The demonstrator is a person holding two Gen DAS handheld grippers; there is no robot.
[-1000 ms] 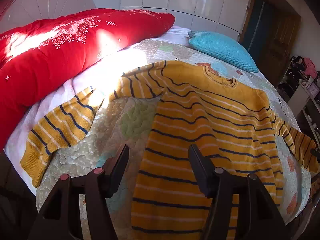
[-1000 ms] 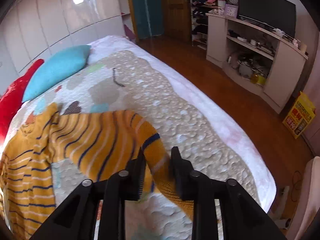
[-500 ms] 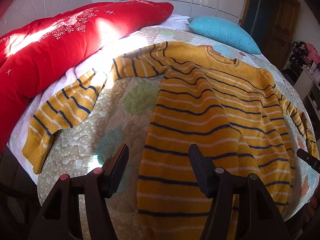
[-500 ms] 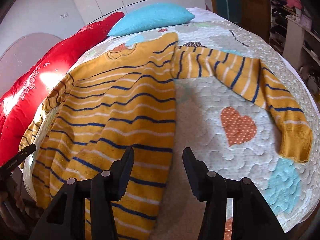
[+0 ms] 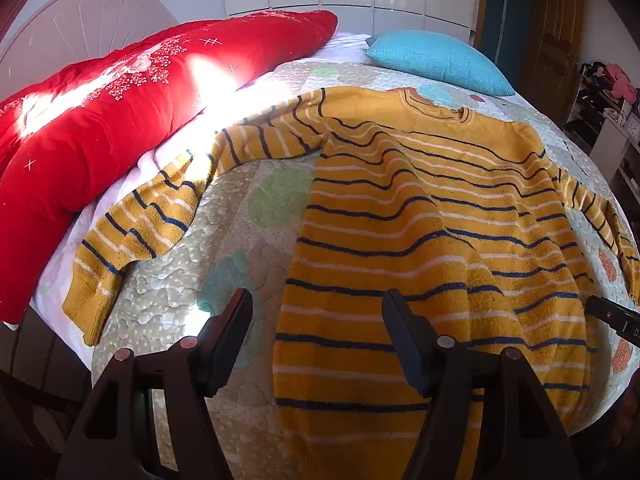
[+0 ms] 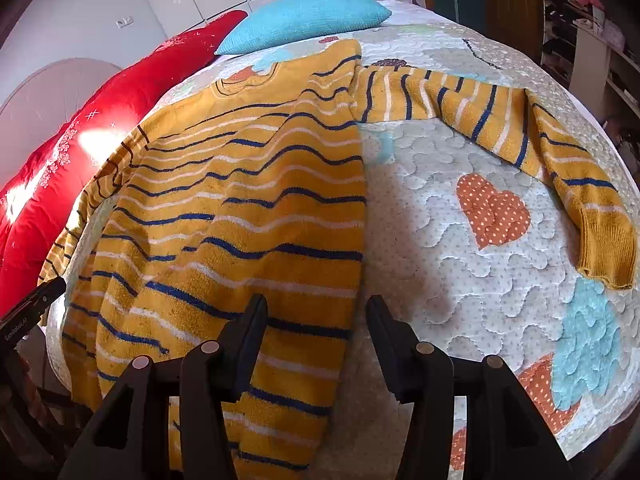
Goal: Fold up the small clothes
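Note:
A yellow sweater (image 5: 420, 220) with navy and white stripes lies flat, front up, on the quilted bed, sleeves spread to both sides; it also shows in the right wrist view (image 6: 248, 200). My left gripper (image 5: 318, 320) is open and empty above the sweater's lower left edge near the hem. My right gripper (image 6: 316, 320) is open and empty above the sweater's lower right edge. The right sleeve (image 6: 560, 160) bends down toward the bed edge. The left sleeve (image 5: 152, 216) lies beside the red quilt. Each gripper's tip shows at the edge of the other's view.
A red quilt (image 5: 100, 112) lies along the left of the bed. A blue pillow (image 5: 436, 60) sits at the head. The patterned bed cover (image 6: 480, 280) drops off at the near edge. Shelves and a door stand at the right.
My right gripper let go of the right sleeve cuff, opened, and swung over to the sweater's lower right edge. My left gripper drew slightly closer to the hem.

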